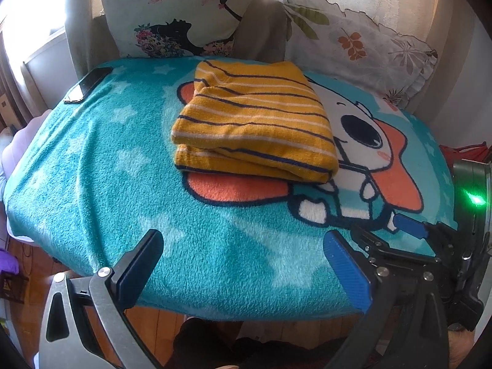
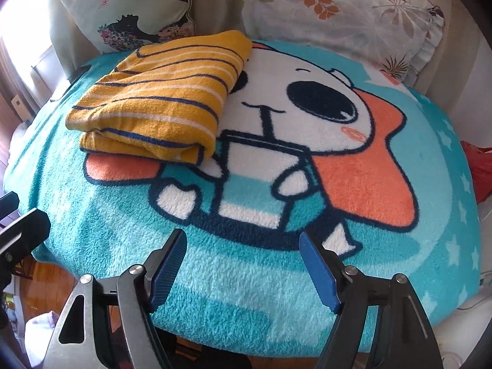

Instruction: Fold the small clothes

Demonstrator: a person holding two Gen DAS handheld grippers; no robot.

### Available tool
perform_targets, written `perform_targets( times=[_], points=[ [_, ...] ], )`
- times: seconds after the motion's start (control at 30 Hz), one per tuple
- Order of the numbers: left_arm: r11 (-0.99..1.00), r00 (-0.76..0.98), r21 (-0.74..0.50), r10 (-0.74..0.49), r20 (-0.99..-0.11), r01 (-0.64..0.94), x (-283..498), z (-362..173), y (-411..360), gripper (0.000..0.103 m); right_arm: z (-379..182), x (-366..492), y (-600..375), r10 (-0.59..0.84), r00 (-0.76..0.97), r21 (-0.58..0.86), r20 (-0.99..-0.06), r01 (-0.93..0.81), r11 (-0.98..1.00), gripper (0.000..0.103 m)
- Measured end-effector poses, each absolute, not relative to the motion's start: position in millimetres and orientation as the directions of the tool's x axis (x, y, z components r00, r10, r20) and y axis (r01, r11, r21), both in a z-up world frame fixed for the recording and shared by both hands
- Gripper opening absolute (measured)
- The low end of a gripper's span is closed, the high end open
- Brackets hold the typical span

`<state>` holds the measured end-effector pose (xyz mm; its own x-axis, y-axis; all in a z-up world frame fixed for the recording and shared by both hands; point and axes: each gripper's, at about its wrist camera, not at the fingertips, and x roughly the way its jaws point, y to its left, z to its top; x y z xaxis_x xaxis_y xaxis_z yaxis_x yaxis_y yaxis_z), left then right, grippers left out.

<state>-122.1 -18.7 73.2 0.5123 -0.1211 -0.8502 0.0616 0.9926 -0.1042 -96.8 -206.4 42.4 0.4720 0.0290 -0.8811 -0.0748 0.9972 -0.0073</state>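
A yellow garment [image 1: 255, 123] [image 2: 160, 98] with dark and white stripes lies folded into a thick rectangle on a teal cartoon blanket [image 1: 101, 166] [image 2: 424, 233]. My left gripper [image 1: 243, 235] hovers over the blanket's near edge, short of the garment, open with nothing between its fingers. My right gripper [image 2: 243, 235] is also open and empty, over the near edge below the cartoon figure, to the right of the garment. In the left wrist view one blue finger [image 1: 409, 226] of the right gripper shows at the right. The left gripper's black body [image 2: 24, 230] shows at the left edge of the right wrist view.
A butterfly-print pillow [image 1: 181, 15] [image 2: 135, 9] and a leaf-print pillow [image 1: 353, 46] [image 2: 338, 9] lean at the back. A dark phone [image 1: 89, 84] lies at the blanket's far left corner. Red cloth [image 2: 482, 166] sits off the right edge. Wooden floor [image 1: 160, 316] lies below the near edge.
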Motion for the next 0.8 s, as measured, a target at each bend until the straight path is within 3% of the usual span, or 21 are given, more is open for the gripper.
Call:
perform_targets(
  times=[0.8],
  points=[
    [0.987, 0.446, -0.16, -0.147, -0.883, 0.009, -112, 57, -1, 0.103, 31, -83, -198, 0.025, 0.445, -0.011, -0.895, -0.079, 0.997, 0.081]
  ],
)
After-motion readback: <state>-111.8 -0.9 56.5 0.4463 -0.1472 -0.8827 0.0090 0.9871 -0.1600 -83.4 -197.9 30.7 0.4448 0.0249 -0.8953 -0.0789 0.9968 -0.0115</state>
